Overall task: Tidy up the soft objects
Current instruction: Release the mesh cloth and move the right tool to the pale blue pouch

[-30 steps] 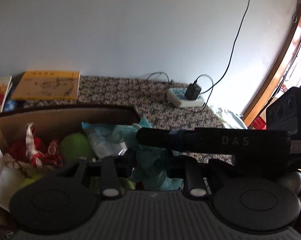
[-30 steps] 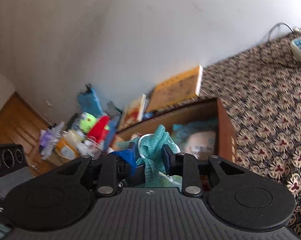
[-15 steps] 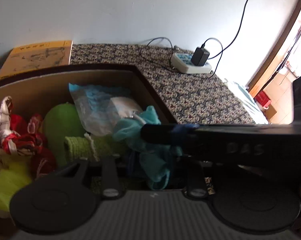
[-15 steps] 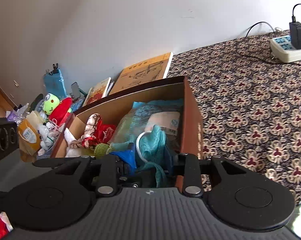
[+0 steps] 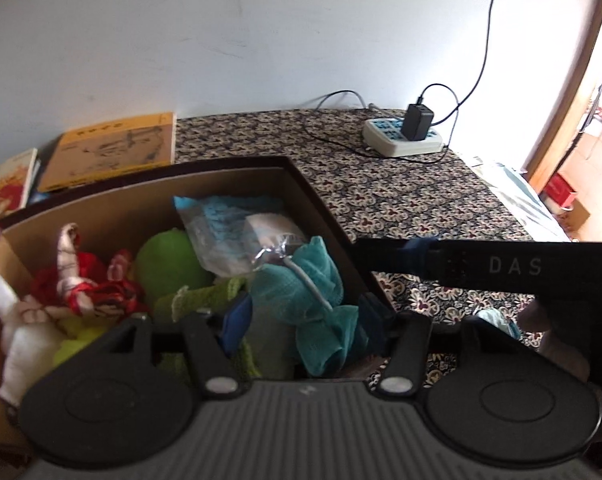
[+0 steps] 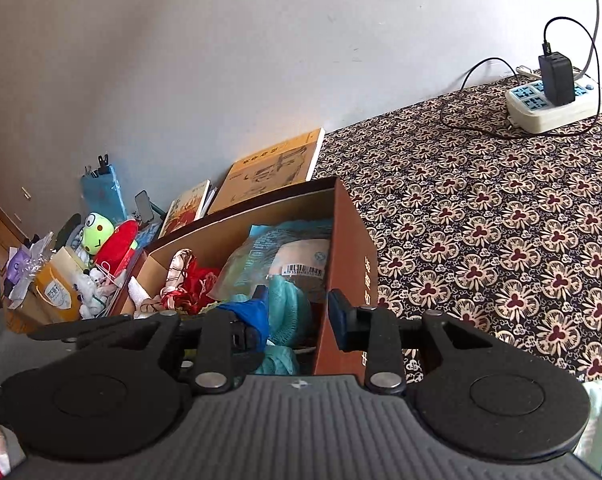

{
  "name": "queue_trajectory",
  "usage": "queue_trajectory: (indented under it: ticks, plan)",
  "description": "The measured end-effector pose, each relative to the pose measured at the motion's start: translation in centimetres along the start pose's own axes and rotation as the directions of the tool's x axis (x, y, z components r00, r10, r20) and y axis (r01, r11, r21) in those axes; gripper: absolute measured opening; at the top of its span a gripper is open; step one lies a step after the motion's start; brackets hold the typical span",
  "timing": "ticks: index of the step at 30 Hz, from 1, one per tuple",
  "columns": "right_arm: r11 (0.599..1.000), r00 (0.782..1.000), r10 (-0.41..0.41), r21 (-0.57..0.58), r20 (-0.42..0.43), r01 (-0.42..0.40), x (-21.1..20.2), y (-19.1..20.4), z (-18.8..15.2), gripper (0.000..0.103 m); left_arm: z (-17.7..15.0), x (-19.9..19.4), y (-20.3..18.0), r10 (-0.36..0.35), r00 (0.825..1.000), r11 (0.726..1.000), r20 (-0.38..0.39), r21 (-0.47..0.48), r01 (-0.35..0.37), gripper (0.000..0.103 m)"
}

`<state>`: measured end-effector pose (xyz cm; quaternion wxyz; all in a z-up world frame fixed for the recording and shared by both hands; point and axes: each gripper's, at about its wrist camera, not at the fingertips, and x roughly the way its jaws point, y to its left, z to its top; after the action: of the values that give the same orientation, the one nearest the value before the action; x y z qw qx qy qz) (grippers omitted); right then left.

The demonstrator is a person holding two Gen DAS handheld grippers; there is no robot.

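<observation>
A brown cardboard box (image 5: 321,208) (image 6: 353,240) stands on the patterned bedspread. A teal mesh bath sponge (image 5: 313,280) (image 6: 287,304) lies in its near right corner. Beside it are a plastic-wrapped pack (image 5: 237,236) (image 6: 277,260), a green ball (image 5: 165,260), a red and white cloth (image 5: 85,284) (image 6: 185,276) and green knit cloth (image 5: 197,300). My left gripper (image 5: 301,320) is open around the sponge, just above it. My right gripper (image 6: 299,310) is open and astride the box's right wall, its left finger against the sponge. Its body crosses the left wrist view (image 5: 481,266).
A yellow book (image 5: 113,152) (image 6: 277,164) leans behind the box. A power strip with a black charger (image 5: 405,136) (image 6: 553,96) sits at the far edge by the wall. Plush toys and bags (image 6: 93,248) crowd the left side. A doorway (image 5: 581,120) shows at right.
Both grippers opened and let the teal sponge drop into the box. A second ago both held it above the box; then they lowered it in. The right gripper drew back rightwards.
</observation>
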<state>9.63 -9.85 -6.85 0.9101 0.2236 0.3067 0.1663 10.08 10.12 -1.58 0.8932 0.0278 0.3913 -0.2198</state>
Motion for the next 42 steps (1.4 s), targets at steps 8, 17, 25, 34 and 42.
queue_trajectory:
  ticks: [8,17,25,34,42]
  plan:
    - [1.000,1.000,0.016,-0.009,0.000,-0.016,-1.6,-0.2,-0.4,0.016,0.0,-1.7,-1.4,0.103,0.994,0.994,-0.026,-0.043,-0.104,0.060]
    - [0.999,1.000,0.023,-0.030,-0.018,-0.023,-3.7,-0.9,-1.3,0.016,-0.8,-3.0,-3.6,0.211,0.976,0.973,-0.059,-0.081,-0.216,0.060]
    - [0.998,0.999,0.028,-0.054,-0.036,-0.030,-5.7,-1.9,-2.4,0.016,-1.9,-3.4,-6.1,0.272,0.958,0.955,-0.087,-0.094,-0.280,0.061]
    - [0.997,0.999,0.017,-0.076,-0.049,-0.020,-7.8,-3.1,-3.4,0.017,-3.4,-3.2,-9.1,0.347,0.932,0.931,-0.107,-0.080,-0.356,0.062]
    - [0.997,0.998,-0.019,-0.080,-0.058,0.014,-9.1,-4.6,-4.3,0.017,-4.3,-2.6,-11.3,0.370,0.921,0.922,-0.125,-0.072,-0.380,0.063]
